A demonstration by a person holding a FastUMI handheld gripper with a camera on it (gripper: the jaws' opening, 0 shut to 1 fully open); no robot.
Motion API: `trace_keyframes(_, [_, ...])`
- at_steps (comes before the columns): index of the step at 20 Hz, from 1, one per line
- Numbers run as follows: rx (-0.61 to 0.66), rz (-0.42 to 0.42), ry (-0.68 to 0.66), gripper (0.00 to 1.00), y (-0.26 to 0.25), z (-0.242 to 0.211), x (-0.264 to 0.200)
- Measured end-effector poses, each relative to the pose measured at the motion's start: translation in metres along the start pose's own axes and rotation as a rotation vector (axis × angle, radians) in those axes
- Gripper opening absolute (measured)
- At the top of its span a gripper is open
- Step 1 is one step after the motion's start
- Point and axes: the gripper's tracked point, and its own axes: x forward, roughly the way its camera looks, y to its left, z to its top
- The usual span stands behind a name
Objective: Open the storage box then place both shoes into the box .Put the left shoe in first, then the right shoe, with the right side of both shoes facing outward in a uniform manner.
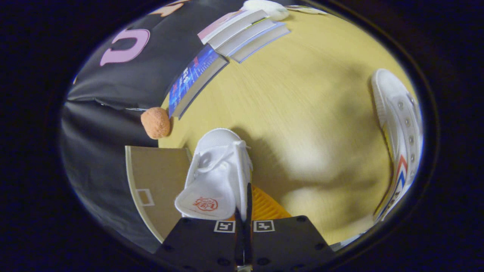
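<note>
My gripper (244,211) is shut on a white canvas shoe (217,172), with both fingers pinching its side edge next to the tongue. The shoe's toe points away from me, a red logo shows on its tongue, and its orange sole (266,206) peeks out just right of the fingers. It hangs over the edge of the brown storage box (159,181), whose cream-rimmed panel lies just left of the fingers. The second white shoe (397,128), with red and blue side stripes, lies on its side on the yellow table (302,113), far to the right.
An orange ball (155,122) rests by the table's edge beyond the box. Several books (230,41) stand in a row along the far edge, with a white object (266,8) behind them. The black booth cloth (113,87) hangs at the left.
</note>
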Motion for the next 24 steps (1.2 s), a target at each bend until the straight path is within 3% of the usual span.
trace_keyframes(9, [0.086, 0.277, -0.029, 0.03, 0.095, -0.012, -0.091])
trace_keyframes(17, [-0.036, 0.390, -0.082, 0.03, 0.203, -0.034, -0.134])
trace_keyframes(24, [-0.122, 0.362, -0.089, 0.03, 0.267, -0.077, -0.084])
